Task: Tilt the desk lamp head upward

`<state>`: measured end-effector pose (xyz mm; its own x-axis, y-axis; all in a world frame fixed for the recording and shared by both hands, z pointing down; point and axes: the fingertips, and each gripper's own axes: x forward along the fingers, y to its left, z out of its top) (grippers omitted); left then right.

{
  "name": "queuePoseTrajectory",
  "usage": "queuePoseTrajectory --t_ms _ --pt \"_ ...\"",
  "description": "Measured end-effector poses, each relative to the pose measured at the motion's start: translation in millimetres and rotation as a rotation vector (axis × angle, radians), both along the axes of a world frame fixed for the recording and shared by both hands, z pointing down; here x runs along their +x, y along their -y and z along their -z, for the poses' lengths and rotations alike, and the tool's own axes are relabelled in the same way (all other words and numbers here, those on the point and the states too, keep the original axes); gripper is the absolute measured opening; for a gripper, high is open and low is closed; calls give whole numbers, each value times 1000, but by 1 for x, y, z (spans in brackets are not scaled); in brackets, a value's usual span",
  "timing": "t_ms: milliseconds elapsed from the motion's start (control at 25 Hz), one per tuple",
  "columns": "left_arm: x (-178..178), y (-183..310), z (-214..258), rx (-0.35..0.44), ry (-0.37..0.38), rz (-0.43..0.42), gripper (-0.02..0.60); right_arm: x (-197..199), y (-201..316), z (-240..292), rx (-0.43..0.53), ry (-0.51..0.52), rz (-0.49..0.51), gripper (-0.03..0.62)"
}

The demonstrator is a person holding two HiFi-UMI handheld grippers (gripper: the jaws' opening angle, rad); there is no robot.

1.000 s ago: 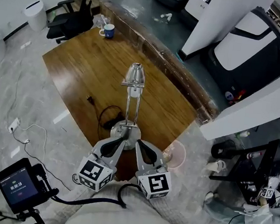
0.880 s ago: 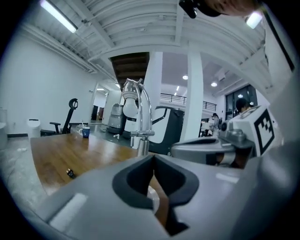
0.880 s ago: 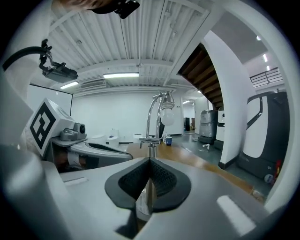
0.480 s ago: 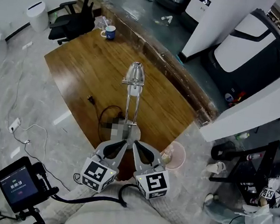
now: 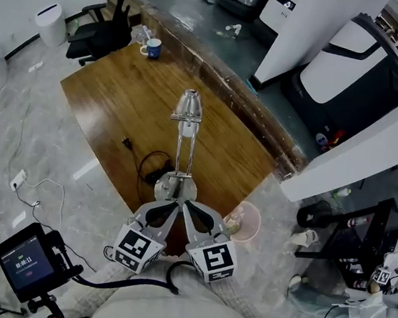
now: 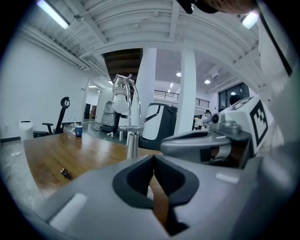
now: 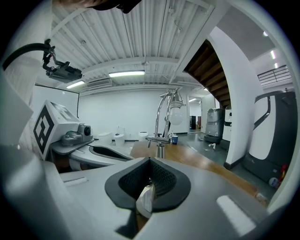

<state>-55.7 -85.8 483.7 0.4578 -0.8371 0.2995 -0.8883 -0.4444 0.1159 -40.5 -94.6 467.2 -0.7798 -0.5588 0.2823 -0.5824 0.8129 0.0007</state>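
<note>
Both shut, empty — grey left gripper, grey right gripper. Side by side, just beside chrome desk lamp on brown wooden table.

1. We count one desk lamp, standing on the one wooden table.
2. We count two grippers: the left gripper and the right gripper.
3. We count two marker cubes, one on each gripper: the left cube and the right cube.
4. We count one mug at the table's far end.
5. We count one black plug on the tabletop.
6. We count one black office chair and one white bin on the floor.
7. We count one small screen on a stand.
8. We count one pale pink round thing beside the table, which we cannot identify.
</note>
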Motion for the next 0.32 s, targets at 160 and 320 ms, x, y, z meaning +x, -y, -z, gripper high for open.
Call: queuePoseTrajectory --t_ms 160,320 --pt "-3 0 4 4 -28 21 8 6 0 -3 -17 -8 -13 -3" --pt "-3 -3 7 -5 -56 27 8 9 0 -3 -22 -6 -26 -3"
